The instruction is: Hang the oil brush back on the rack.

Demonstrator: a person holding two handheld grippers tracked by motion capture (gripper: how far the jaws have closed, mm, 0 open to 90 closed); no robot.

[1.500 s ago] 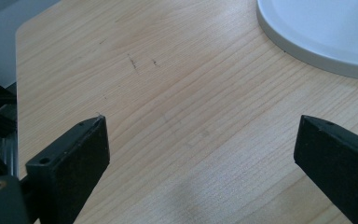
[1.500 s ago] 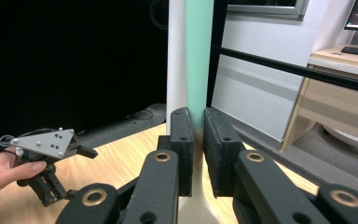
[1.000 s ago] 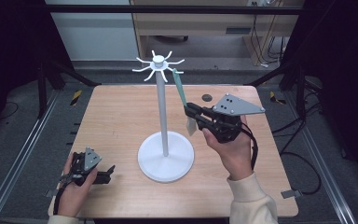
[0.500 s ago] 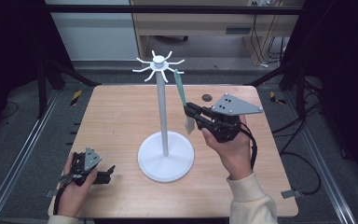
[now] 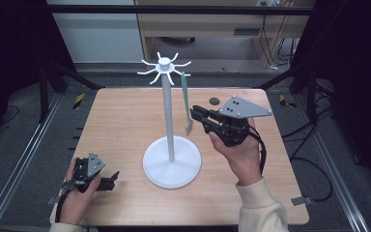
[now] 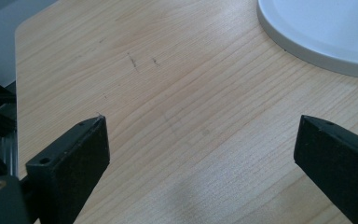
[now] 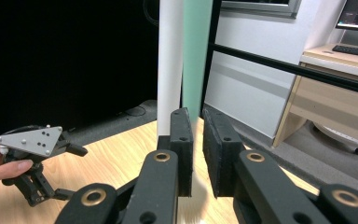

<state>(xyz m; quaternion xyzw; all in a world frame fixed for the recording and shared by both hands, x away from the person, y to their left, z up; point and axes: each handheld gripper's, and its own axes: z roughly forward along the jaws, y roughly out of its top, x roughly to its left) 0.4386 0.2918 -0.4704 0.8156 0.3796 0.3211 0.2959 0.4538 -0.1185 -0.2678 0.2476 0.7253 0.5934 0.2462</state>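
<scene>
A white stand (image 5: 166, 111) with a round base (image 5: 172, 162) and a ring of hooks (image 5: 164, 65) on top rises from the middle of the wooden table (image 5: 121, 121). A green-handled utensil (image 5: 186, 96) with a pale head hangs down beside the pole, its top end at one hook. My right gripper (image 5: 193, 113) is shut on its lower end; in the right gripper view the green handle (image 7: 196, 51) runs up from between the pads of my right gripper (image 7: 196, 126), next to the pole (image 7: 170, 56). My left gripper (image 5: 113, 179) rests at the table's near left, open over bare wood (image 6: 200, 140).
A small dark round thing (image 5: 214, 101) lies on the table behind the right hand. The stand's base edge (image 6: 326, 32) is near the left gripper. A black frame and a wooden desk (image 5: 212, 24) stand beyond the far edge.
</scene>
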